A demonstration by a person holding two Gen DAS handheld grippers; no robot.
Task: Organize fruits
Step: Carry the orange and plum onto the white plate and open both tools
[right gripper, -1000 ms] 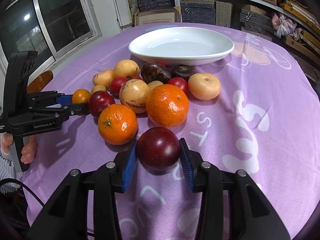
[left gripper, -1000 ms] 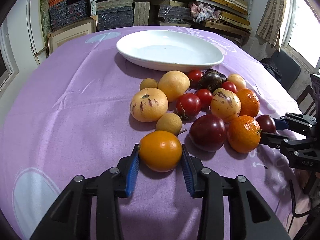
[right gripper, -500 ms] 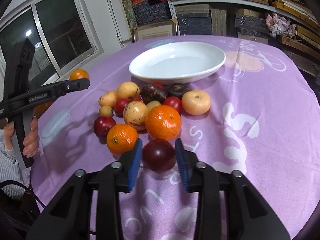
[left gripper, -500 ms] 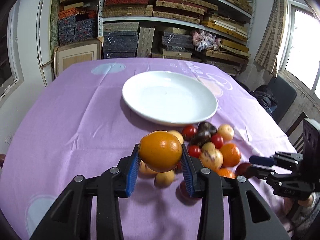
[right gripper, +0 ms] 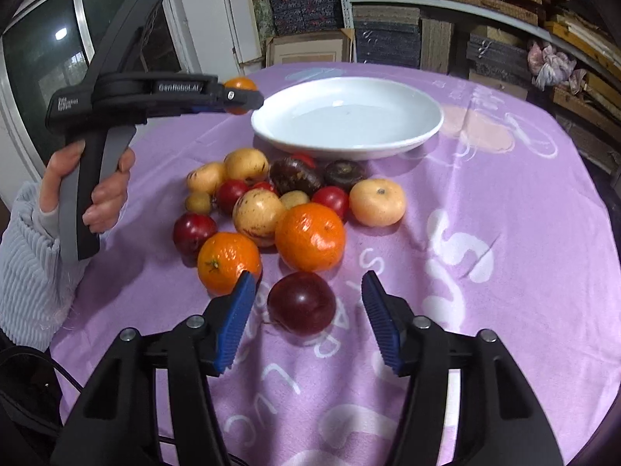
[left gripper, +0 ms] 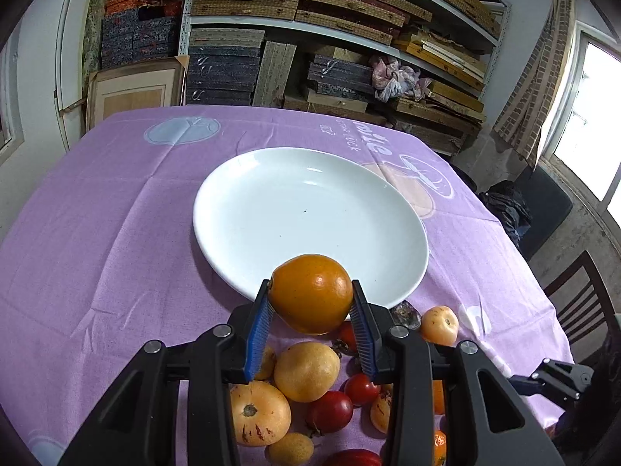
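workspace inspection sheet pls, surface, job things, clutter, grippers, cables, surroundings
surface: purple tablecloth with white print
job's things: empty white plate; fruit pile lies on the cloth in front of it; dark red plum apart, nearest the right gripper
clutter: nothing seen
grippers: left gripper clamps an orange fruit in the air near the plate's rim; right gripper opening, plum between its pads, untouched
cables: black cable at the table edge
surroundings: shelves of stacked boxes, windows, wooden chair
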